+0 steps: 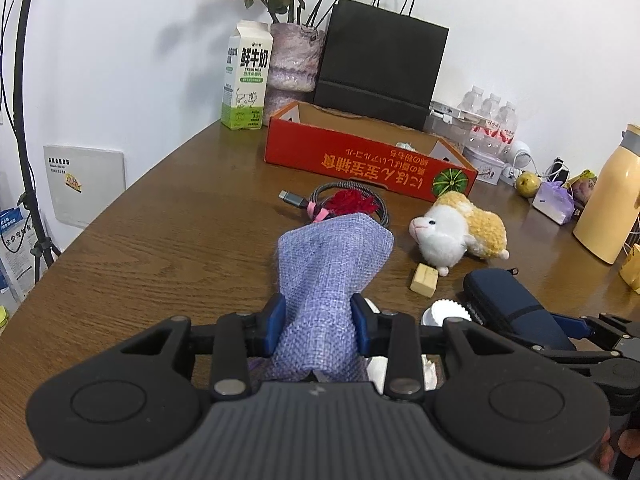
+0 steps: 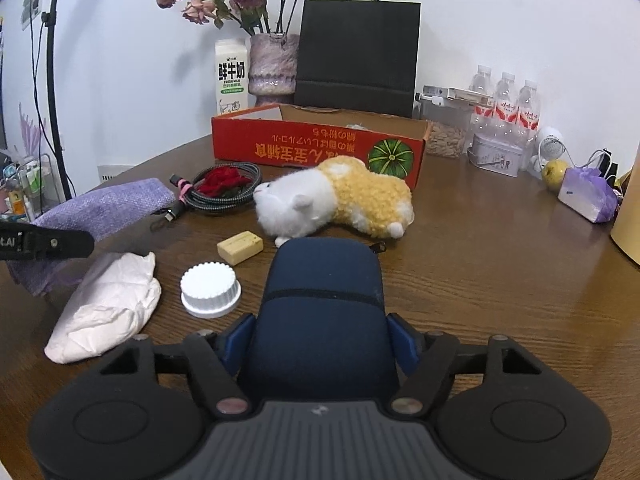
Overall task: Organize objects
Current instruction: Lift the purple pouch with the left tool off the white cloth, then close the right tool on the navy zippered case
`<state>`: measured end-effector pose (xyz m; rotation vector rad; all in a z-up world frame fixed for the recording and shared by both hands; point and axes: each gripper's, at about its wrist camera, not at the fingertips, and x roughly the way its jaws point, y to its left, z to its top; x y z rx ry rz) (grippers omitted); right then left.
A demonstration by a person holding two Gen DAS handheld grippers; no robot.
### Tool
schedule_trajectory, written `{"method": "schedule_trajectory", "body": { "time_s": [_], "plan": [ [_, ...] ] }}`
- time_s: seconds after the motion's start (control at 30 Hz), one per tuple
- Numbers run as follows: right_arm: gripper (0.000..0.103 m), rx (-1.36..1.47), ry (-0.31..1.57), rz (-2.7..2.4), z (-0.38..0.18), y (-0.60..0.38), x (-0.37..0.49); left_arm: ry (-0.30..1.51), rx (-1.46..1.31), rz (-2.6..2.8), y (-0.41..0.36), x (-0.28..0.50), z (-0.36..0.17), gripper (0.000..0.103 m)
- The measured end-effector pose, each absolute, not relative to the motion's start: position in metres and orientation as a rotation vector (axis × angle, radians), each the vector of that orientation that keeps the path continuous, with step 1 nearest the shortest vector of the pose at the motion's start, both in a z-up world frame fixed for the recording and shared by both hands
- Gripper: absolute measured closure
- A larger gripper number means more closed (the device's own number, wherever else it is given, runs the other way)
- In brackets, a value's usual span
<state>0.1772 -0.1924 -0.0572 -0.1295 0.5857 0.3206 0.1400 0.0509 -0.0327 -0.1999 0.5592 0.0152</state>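
The left hand-held gripper (image 1: pixel 319 322) pinches a lavender woven-fabric pouch (image 1: pixel 328 280) between its blue pads, the pouch standing up out of the jaws. The right hand-held gripper (image 2: pixel 319 342) clamps the near end of a dark navy zippered case (image 2: pixel 322 308), whose far end lies flat on the brown wood-grain bench (image 2: pixel 480 280).

Just left of the case sit a white ribbed plastic lid (image 2: pixel 209 290) and a crumpled white packet (image 2: pixel 108 308); a small pale-yellow block (image 2: pixel 240 248) lies between the lid and a white-and-yellow plush toy (image 2: pixel 336 200). Beyond the pouch, a coiled grey braided cable (image 1: pixel 352 200) rests with a red tufted item (image 1: pixel 354 202) on top of it.

Farther back stands a red cardboard tray box (image 2: pixel 316 148), open at the top, just behind the plush toy. Behind it, against the white wall, are a milk carton (image 1: pixel 246 76), a mottled purple vase of dried roses (image 1: pixel 294 60) and a black paper bag (image 1: pixel 382 64).
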Motion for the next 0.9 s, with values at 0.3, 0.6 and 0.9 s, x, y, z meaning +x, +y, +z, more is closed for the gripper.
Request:
{"method": "schedule_trajectory", "body": {
  "time_s": [0.3,0.6,0.9],
  "plan": [
    [0.035,-0.121,0.548,0.336,-0.043,-0.196,0.171,0.536,-0.196,0.004,0.048,0.139,-0.022,0.068],
    [0.038,-0.112,0.514,0.339,-0.026,-0.200,0.171,0.523,-0.189,-0.009,0.040,0.144,-0.014,0.068],
    [0.063,-0.110,0.520,0.360,-0.020,-0.199,0.179,0.530,-0.187,-0.016,0.035,0.155,-0.013,0.068]
  ]
}}
